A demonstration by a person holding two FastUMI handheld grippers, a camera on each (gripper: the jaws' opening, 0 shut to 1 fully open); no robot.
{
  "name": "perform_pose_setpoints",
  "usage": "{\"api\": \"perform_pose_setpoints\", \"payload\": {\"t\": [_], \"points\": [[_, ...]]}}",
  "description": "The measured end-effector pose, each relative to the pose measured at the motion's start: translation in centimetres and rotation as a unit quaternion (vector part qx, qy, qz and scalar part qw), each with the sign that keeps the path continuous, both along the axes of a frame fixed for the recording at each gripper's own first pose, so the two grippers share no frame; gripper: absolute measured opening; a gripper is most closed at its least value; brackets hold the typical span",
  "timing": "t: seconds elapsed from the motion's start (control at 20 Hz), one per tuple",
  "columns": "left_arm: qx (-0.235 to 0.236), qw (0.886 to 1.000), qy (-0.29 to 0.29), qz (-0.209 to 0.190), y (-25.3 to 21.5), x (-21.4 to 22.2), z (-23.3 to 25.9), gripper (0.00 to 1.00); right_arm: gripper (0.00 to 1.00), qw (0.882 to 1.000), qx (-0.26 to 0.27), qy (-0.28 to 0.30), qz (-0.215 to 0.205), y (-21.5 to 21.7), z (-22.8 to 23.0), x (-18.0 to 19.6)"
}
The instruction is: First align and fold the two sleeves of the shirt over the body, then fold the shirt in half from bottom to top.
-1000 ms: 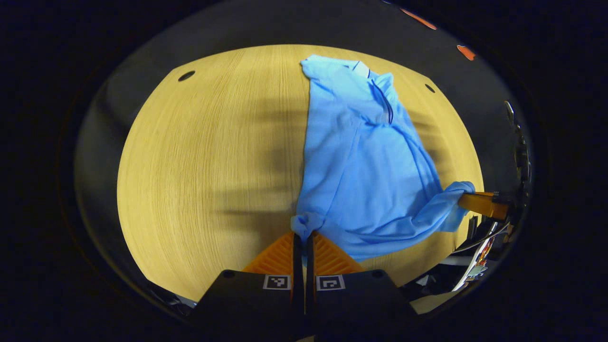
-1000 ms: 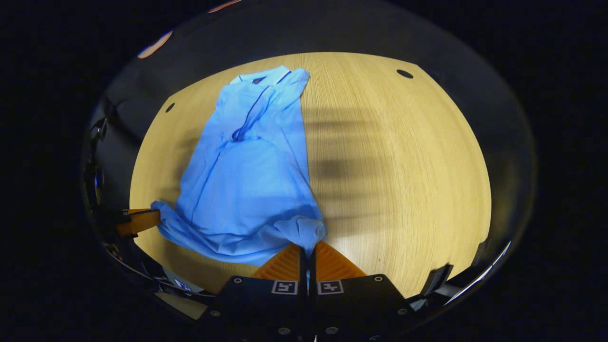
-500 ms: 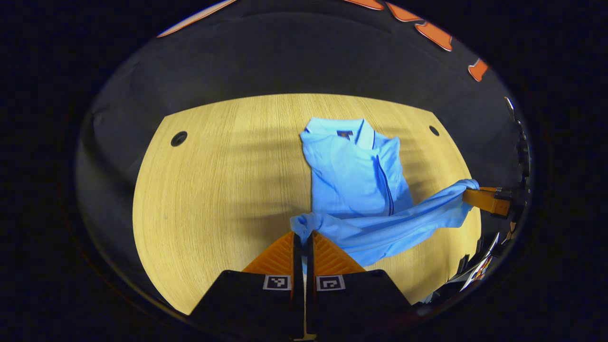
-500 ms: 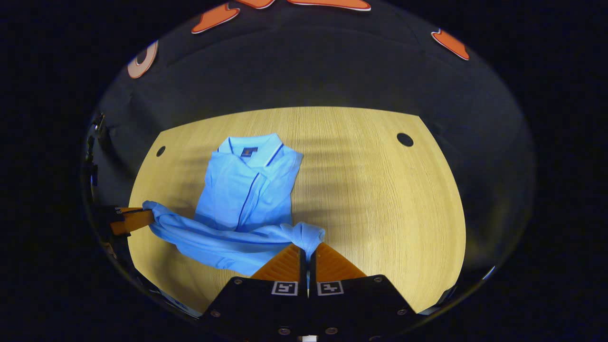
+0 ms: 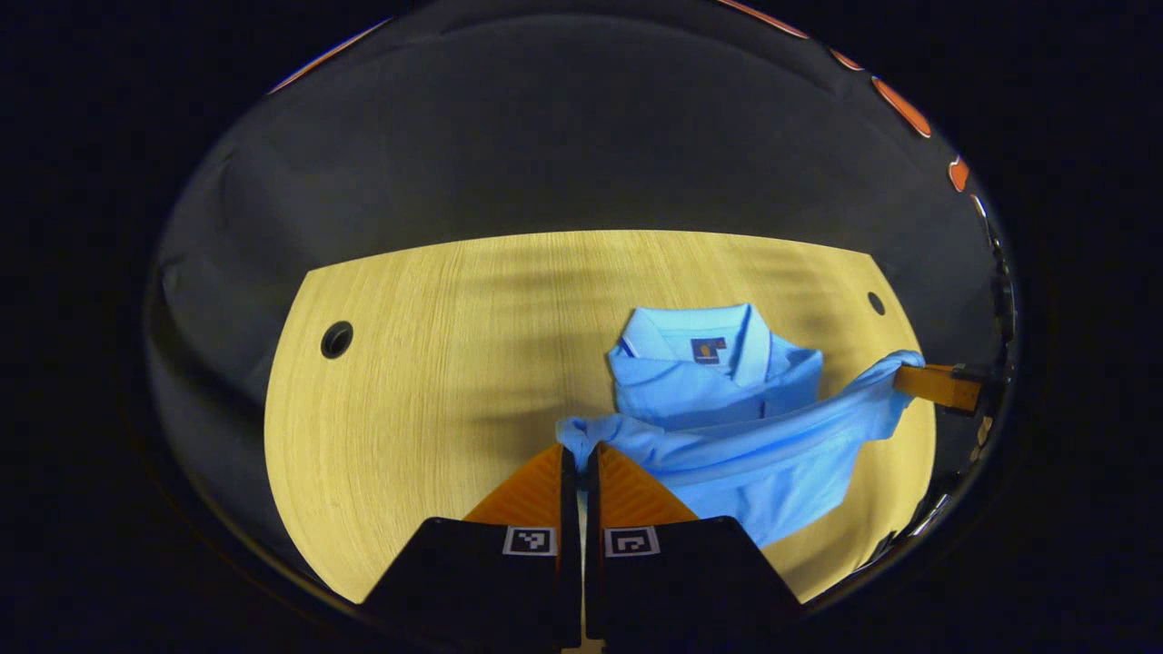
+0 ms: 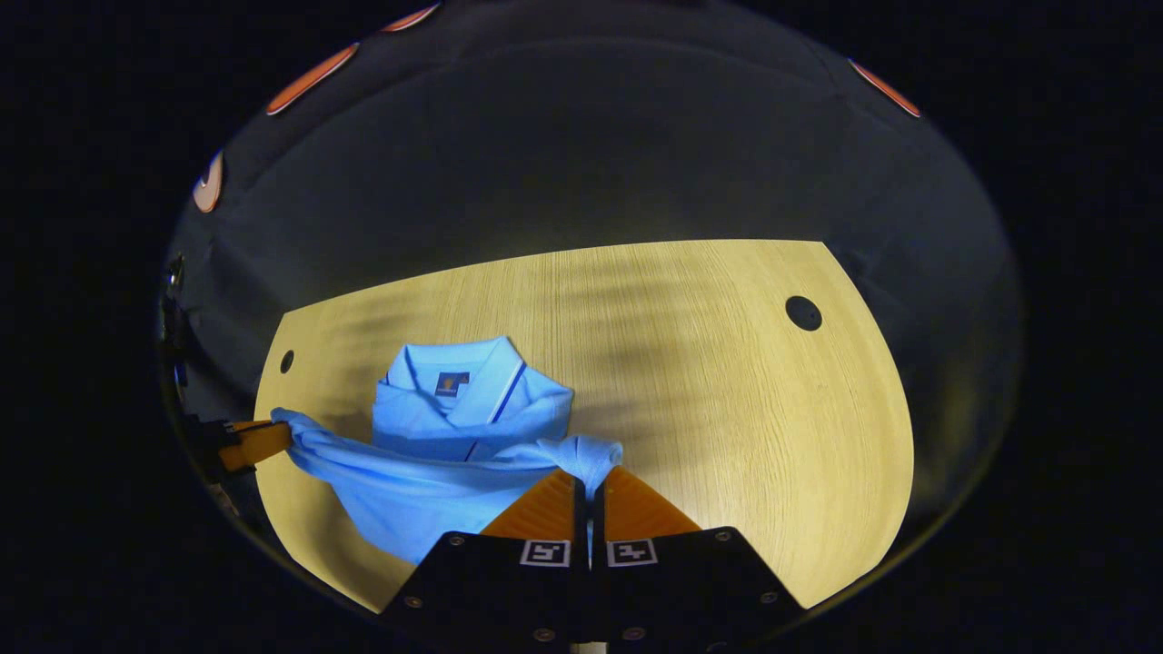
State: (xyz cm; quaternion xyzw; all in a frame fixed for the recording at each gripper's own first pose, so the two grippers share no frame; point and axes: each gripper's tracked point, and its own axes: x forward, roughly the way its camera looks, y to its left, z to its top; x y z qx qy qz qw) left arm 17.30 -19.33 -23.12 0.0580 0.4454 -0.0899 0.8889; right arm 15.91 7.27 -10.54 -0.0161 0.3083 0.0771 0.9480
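Wooden table, blue shirt hem pinched by both tools

Left tool and right tool both clamped, raised.

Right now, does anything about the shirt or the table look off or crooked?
Nothing stands out. The blue shirt lies collar-up on the wooden table, its bottom hem lifted in a sagging band between the left claw and right claw, as a bottom-to-top fold would need. No spill or damage shows.
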Motion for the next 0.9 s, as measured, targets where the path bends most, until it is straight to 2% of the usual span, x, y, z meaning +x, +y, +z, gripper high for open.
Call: {"api": "perform_pose_setpoints", "payload": {"t": [0.15, 0.25, 0.35, 0.4, 0.45, 0.55, 0.65, 0.7, 0.9], "points": [[0.017, 1.000, -0.001, -0.001, -0.2, 2.0, -1.3, 0.07, 0.00, 1.000, 0.007, 0.015, -0.013, 0.1, -1.5, 2.0], [0.021, 1.000, 0.000, 0.002, -0.1, 2.6, -2.7, 0.06, 0.02, 0.999, -0.009, 0.030, -0.021, -0.3, -3.4, 3.0], [0.023, 1.000, -0.006, 0.002, 0.3, 3.2, -3.1, 0.14, 0.04, 0.999, -0.015, 0.025, -0.026, -0.5, -3.4, 3.4], [0.026, 1.000, -0.011, 0.002, 0.7, 3.4, -2.8, 0.35, 0.12, 0.999, -0.017, 0.017, -0.026, -0.8, -2.8, 3.4], [0.028, 0.999, -0.020, 0.004, 1.0, 3.6, -2.4, 0.38, 0.21, 0.999, -0.019, 0.009, -0.026, -0.8, -2.8, 3.6], [0.021, 0.999, -0.047, 0.008, 1.4, 3.7, -1.0, 0.69, 0.63, 0.999, -0.015, -0.003, -0.028, -1.0, -2.1, 3.1], [0.013, 0.996, -0.088, 0.017, 1.4, 3.5, 1.6, 1.00, 0.94, 0.999, 0.010, -0.017, -0.030, -0.7, -0.7, 2.0], [0.012, 0.993, -0.113, 0.020, 1.4, 3.5, 3.1, 1.00, 0.99, 0.999, 0.016, -0.027, -0.029, -0.6, 0.0, 1.5], [-0.008, 0.981, -0.192, 0.029, 1.1, 1.5, 10.0, 1.00, 0.99, 0.996, -0.004, -0.090, -0.009, -1.0, 3.5, -1.8]]}}
